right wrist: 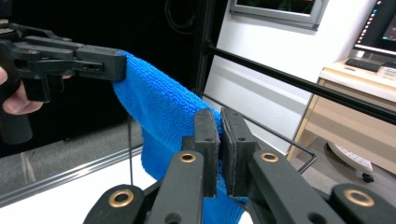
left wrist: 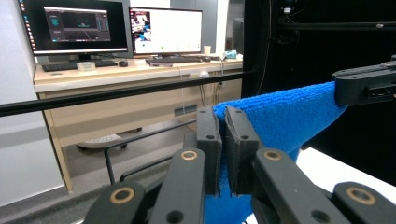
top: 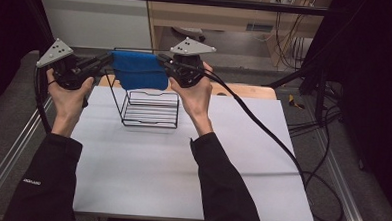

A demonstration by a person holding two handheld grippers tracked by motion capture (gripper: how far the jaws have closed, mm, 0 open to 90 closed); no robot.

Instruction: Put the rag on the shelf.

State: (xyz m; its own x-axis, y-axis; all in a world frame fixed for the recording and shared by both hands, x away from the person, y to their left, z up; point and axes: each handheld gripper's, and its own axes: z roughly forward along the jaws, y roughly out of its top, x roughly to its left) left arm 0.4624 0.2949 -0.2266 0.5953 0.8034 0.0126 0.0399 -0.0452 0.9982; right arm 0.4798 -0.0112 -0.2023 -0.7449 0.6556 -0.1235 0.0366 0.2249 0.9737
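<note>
— Cloth point(top: 138, 70) sits upper centre of the high view, stretched between the two grippers, hanging above the rack point(top: 150, 108). Soft, then?

— Very. Terry-looking pile, sags in the middle, drapes down from the top edge. Light too, judging by how easily held up by two corners.

— Left gripper point(top: 105, 60)?

— Pinched tight on the cloth's left top corner. Seen close at the centre of the left gripper view: jaws nearly together, blue fabric caught between them point(left wrist: 223, 140). Right gripper point(top: 163, 59) likewise clamped on the other top corner, fabric squeezed between the pads point(right wrist: 219, 144).

— Any slip risk?

— Probably little. Fuzzy surface grips rubbery pads well. More a worry of bunching: no stiffness at all, so folds wherever unsupported.

— Best spots to hold?

— Exactly there, at the two upper corners, keeping the top edge taut. Gripping mid-edge likely lets the ends flop.

— And the rack?

— Thin black wire, lower centre of the cloth in the high view, standing on the white table point(top: 191, 180). Top rail looks just behind the cloth; touching or apart, cannot tell.

— Fragile?

— Not at all. Snagging on wire ends seems the only hazard.
</note>
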